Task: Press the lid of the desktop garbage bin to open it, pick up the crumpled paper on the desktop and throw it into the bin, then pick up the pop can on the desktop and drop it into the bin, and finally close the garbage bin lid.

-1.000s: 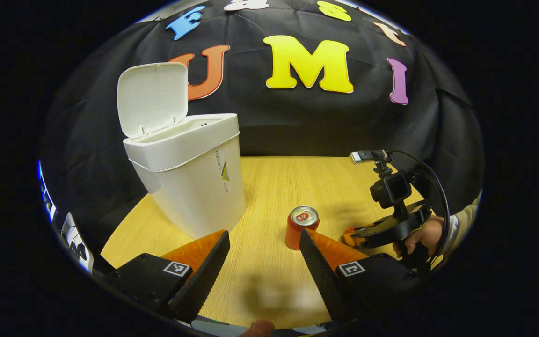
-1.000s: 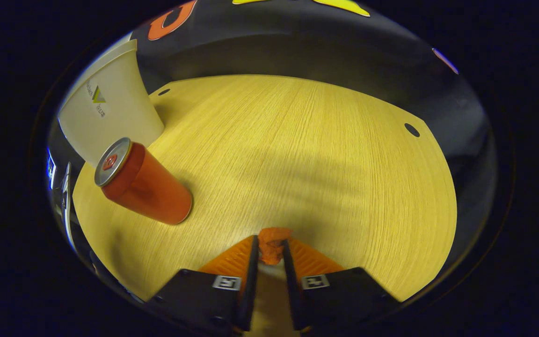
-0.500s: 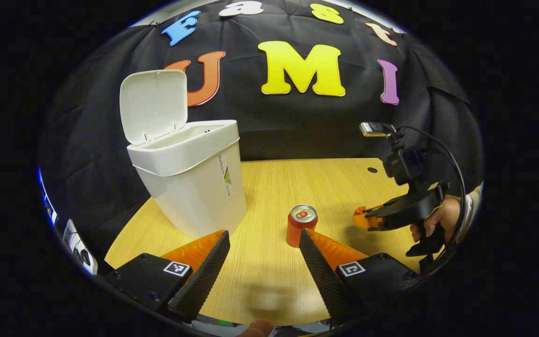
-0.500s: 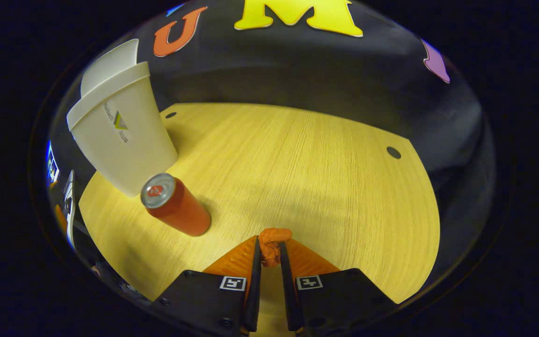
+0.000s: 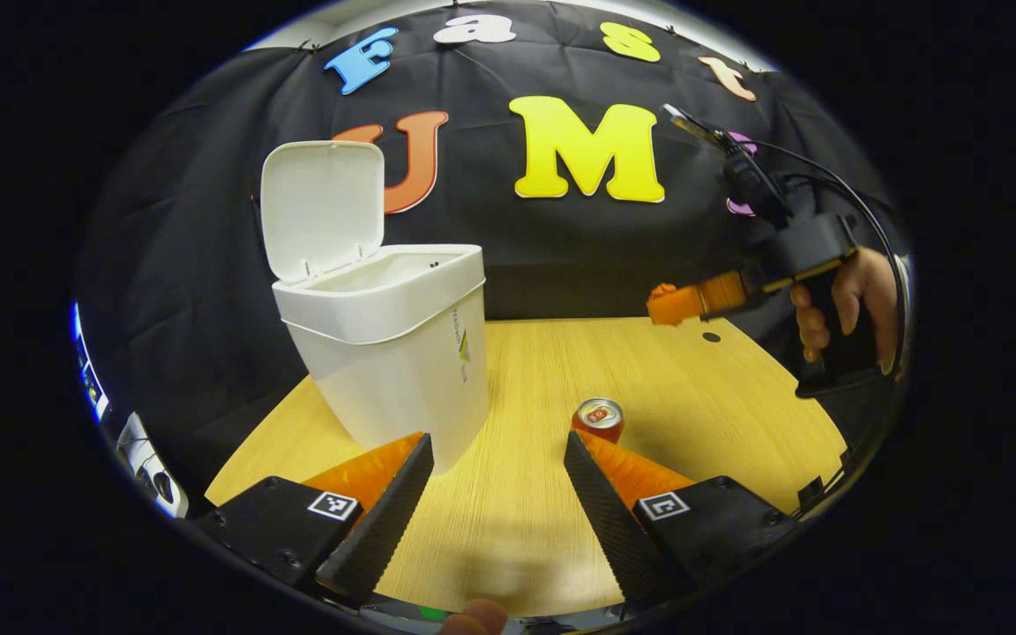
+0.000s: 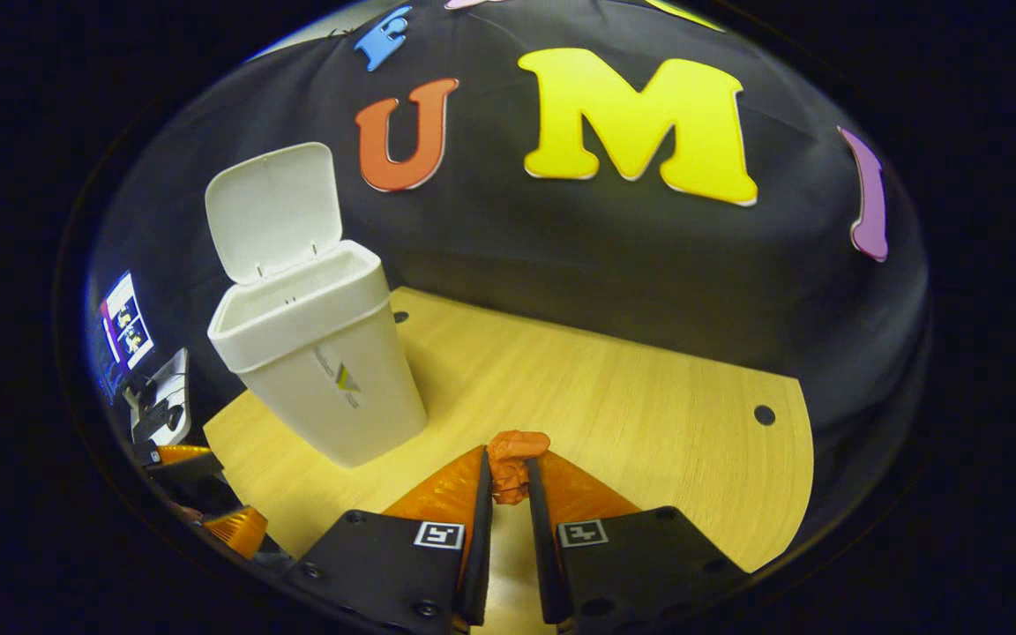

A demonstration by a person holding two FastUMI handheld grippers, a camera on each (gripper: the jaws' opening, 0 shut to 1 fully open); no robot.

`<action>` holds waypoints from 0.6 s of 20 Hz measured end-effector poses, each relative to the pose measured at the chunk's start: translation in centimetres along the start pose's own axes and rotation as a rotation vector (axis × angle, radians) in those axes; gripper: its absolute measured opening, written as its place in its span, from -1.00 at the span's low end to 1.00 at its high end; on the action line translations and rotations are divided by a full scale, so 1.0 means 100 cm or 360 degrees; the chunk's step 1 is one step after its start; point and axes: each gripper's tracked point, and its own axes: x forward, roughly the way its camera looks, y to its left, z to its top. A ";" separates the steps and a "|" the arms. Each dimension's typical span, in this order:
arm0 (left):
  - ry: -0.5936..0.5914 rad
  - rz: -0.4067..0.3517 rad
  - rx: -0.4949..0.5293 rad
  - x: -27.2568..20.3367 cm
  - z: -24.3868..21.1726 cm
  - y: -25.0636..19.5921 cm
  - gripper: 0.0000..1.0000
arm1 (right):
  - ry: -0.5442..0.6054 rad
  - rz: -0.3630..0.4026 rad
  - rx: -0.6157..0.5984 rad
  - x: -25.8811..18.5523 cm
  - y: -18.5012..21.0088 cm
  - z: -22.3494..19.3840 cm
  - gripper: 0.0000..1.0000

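Right gripper view: the right gripper (image 6: 509,481) is holding the crumpled paper (image 6: 511,459), its jaws clamped on the wad at their very tips. Ahead and to the left of these jaws, the garbage bin (image 6: 314,370) is standing on the worktop (image 6: 649,423), its lid (image 6: 272,210) tilted up and back, the mouth lying open. Left gripper view: the left gripper (image 5: 497,481) is hovering low with its jaws standing apart and holding nothing; the pop can (image 5: 597,420) is standing upright just beyond the right-hand jaw, and the bin's corner is sitting just past the left-hand jaw. The right gripper is riding high above the worktop, well right of the bin, in a hand (image 5: 852,295).

Likely risks: the tip-only grip is letting much of the wad protrude, so a brush against the bin's rim could dislodge it; a release short of the mouth would drop it onto the worktop. Open room is lying between jaws and bin; the upright lid is bounding the far side.
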 end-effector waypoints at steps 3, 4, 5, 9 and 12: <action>-0.0028 0.0084 0.0004 -0.007 0.001 0.022 0.99 | -0.0106 0.0185 0.0004 0.010 0.061 0.054 -0.52; -0.0042 0.0099 0.0024 -0.010 0.002 0.028 0.99 | -0.0120 0.0242 0.0006 0.016 0.081 0.065 -0.52; -0.0045 0.0082 0.0019 -0.010 0.000 0.029 0.99 | -0.0141 0.0280 0.0005 0.023 0.099 0.076 -0.52; -0.0028 0.0003 0.0003 -0.012 -0.006 0.031 0.98 | -0.0188 0.0372 -0.0057 0.055 0.168 0.103 -0.52; -0.0009 -0.0045 -0.0037 -0.012 -0.012 0.032 0.98 | -0.0130 0.0409 -0.0148 0.081 0.207 0.096 -0.52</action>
